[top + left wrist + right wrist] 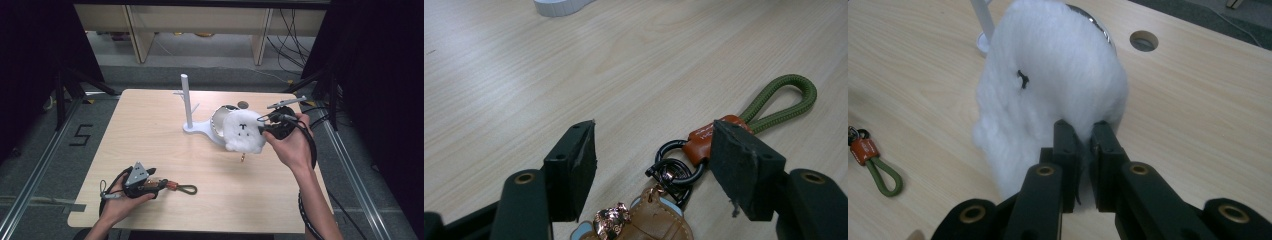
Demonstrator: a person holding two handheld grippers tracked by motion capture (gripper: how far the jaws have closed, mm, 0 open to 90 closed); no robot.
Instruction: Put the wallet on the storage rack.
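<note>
Plush charm lifted, keychain waiting, nothing hung on the stand yet.

Your right hand-held gripper (1082,131) is pinching the white plush charm (244,131) just above the surface (150,130), beside the white stand (187,102). Your left hand-held gripper (654,150) sits spread around the green-loop keychain (744,117) lying at the near edge, not gripping. Hanging looks left to do.

bare tabletop (150,130) left and centre, white peg stand (186,100) mid-table – plush (244,131) crowding its right side
</note>
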